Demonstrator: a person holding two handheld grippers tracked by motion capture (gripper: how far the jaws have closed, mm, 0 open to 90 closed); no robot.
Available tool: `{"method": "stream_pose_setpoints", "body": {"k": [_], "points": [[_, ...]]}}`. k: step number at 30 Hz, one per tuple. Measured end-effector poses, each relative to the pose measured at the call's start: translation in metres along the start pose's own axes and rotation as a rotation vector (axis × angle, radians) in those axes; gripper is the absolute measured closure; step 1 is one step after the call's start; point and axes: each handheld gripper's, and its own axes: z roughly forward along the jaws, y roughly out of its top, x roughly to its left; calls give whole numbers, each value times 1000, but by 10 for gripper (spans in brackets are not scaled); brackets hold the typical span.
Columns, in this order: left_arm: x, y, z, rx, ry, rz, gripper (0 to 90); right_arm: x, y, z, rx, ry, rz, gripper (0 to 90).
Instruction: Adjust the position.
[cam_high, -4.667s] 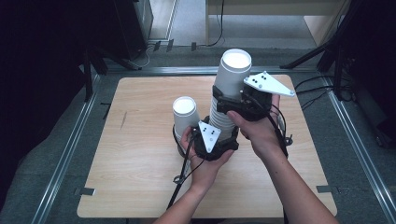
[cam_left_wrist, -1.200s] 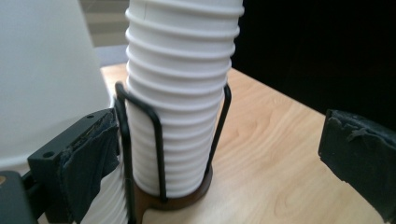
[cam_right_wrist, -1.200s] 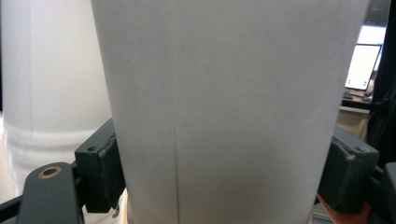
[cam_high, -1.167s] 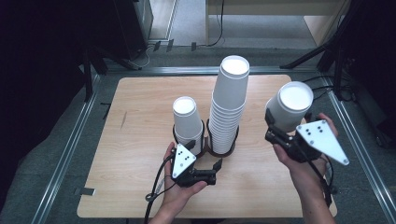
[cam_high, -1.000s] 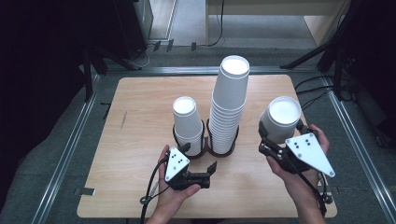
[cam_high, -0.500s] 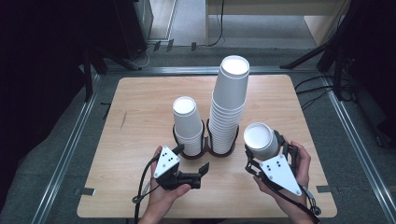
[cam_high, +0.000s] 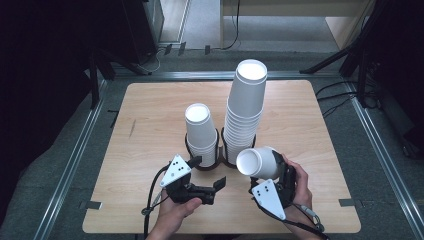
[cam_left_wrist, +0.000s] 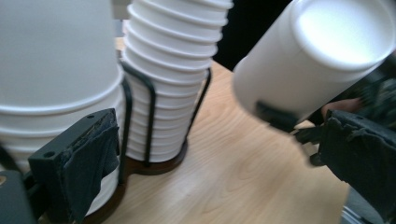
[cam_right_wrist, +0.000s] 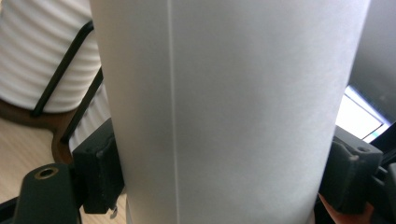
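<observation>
- Single cup: white paper, matt, smooth.
- Stacked cups: white paper with ribbed rims.
- Holder: thin black metal wire.
- Table: pale wood grain, smooth.
- Left claw pads: black, rough, worn.

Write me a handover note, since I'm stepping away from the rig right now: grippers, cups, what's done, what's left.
Right gripper: shut on a single paper cup, tilted, low beside the tall stack.
Left gripper: open, holding nothing, near the short stack.
Both stacks stand in the black wire holder on the table.
Done: one cup is off a stack.
Left: probably set it down or add it to the short stack.
</observation>
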Motion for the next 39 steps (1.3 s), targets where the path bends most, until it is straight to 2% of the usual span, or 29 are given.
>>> {"method": "stream_pose_setpoints", "body": {"k": [4,8,13,16,20,28,30,35,36,37,39], "points": [[-1,2,1,3,-33,-23,0,10,-2,2,8,-6,-59,163],[-3,5,0,12,-65,-29,0,18,-2,2,9,-10,-110,162],[-3,5,3,39,-57,-47,0,29,-2,2,-2,-7,-163,161],[-2,6,4,53,-81,-72,0,37,-2,2,-7,0,-193,161],[-7,7,5,71,-104,-64,0,48,-3,3,-3,12,-233,160],[-9,3,16,149,-103,-73,7,60,-2,2,-7,19,-269,159],[-9,2,18,167,-101,-79,46,62,-2,1,-13,19,-276,159],[-8,0,23,212,-104,-102,67,65,0,1,-27,15,-293,157],[-7,0,24,215,-109,-116,87,65,0,0,-29,17,-297,157],[-6,-1,24,214,-116,-131,148,65,0,0,-33,17,-305,156],[-5,0,24,219,-123,-140,160,66,0,0,-40,12,-314,155]]}}
